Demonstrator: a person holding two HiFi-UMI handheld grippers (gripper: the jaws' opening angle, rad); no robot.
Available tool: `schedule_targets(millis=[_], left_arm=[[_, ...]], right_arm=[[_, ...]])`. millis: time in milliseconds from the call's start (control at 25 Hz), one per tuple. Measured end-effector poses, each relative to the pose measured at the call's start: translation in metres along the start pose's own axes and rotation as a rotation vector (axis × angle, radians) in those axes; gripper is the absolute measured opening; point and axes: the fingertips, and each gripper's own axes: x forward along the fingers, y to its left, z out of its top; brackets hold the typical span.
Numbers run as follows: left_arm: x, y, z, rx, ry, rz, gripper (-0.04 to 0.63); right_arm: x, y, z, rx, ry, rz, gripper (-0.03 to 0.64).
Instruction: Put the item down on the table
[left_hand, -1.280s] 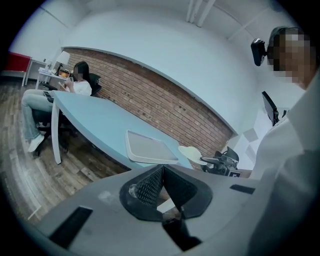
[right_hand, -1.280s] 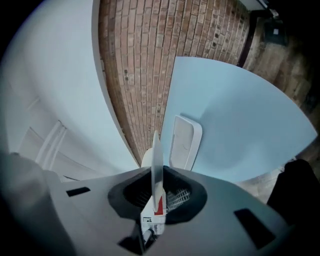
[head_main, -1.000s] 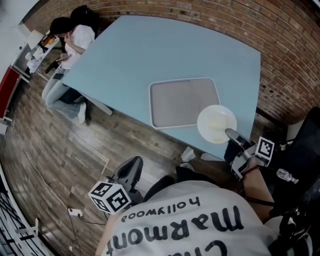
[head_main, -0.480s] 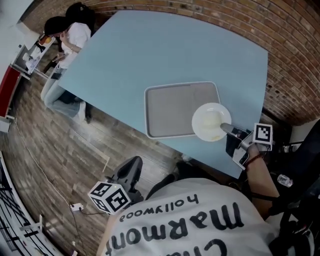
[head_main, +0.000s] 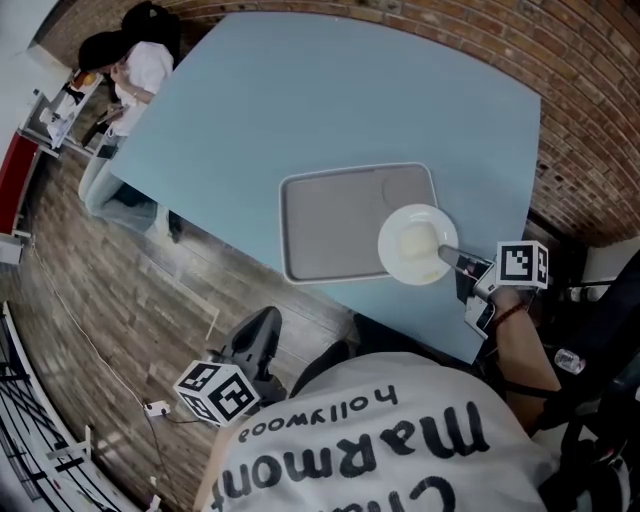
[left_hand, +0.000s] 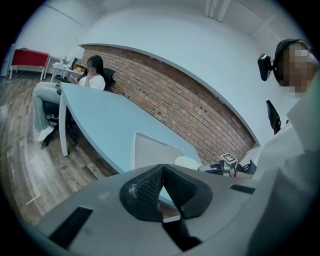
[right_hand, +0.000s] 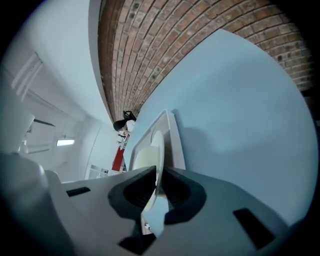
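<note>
Red brick wall (head_main: 590, 120) is running round a big light blue table (head_main: 350, 100), and a flat grey rectangular tray (head_main: 330, 220) is lying on it. The right gripper (head_main: 455, 262) is pinching a round white plate (head_main: 415, 245) by its near edge, so that bit of rim is hiding between the jaws. The plate is covering the tray's near right corner; whether it is touching the tray is hard to tell. The left gripper (head_main: 265, 325) is hanging low over the brown wooden floor (head_main: 90, 300), off the table, its jaws pressing together on nothing. A seated person (head_main: 130, 70) at the far corner is looking too small to make out
</note>
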Motion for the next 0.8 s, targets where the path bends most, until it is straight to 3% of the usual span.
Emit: schedule_targets(millis=[480, 800], left_arm=[[0.022, -0.007, -0.001, 0.007, 0.017, 0.011, 0.008], [0.028, -0.008, -0.011, -0.008, 0.017, 0.037, 0.008]], right_arm=[[0.007, -0.003, 0.02, -0.219, 0.031, -0.058, 0.038], [0.01, -0.015, 0.031, -0.369, -0.004, -0.113, 0.066]])
